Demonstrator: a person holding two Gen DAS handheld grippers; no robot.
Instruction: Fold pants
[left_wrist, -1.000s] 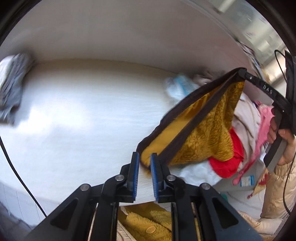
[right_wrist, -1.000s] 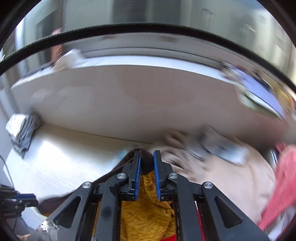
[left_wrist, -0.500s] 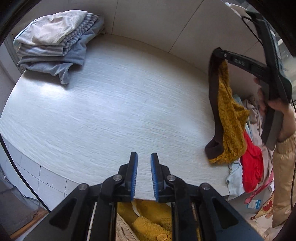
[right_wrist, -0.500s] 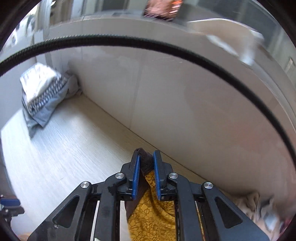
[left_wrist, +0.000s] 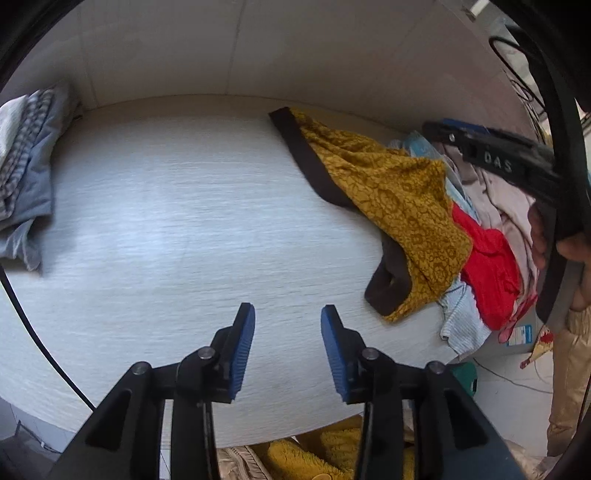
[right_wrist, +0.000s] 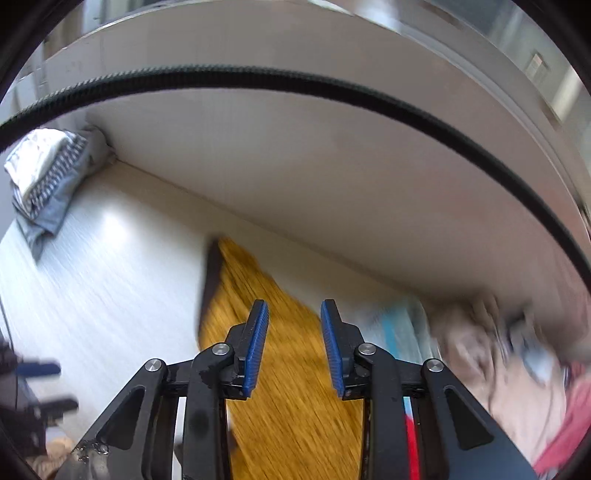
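Note:
Mustard-yellow patterned pants (left_wrist: 399, 199) with a dark brown waistband lie loose on the white table (left_wrist: 166, 229), at its right side, their lower end draped over a clothes pile. My left gripper (left_wrist: 288, 325) is open and empty above the table's near edge, left of the pants. My right gripper (right_wrist: 293, 325) is open and empty, hovering above the pants (right_wrist: 295, 387), which look blurred there. The right gripper's body (left_wrist: 498, 158) shows in the left wrist view at the far right.
A pile of unfolded clothes (left_wrist: 491, 266), red, pink and pale blue, sits at the table's right end. A stack of folded grey and striped clothes (left_wrist: 26, 158) lies in the far left corner, also in the right wrist view (right_wrist: 48, 173). A wall backs the table.
My right gripper has opened and let go of the pants, which dropped from hanging onto the table. My left gripper has opened too.

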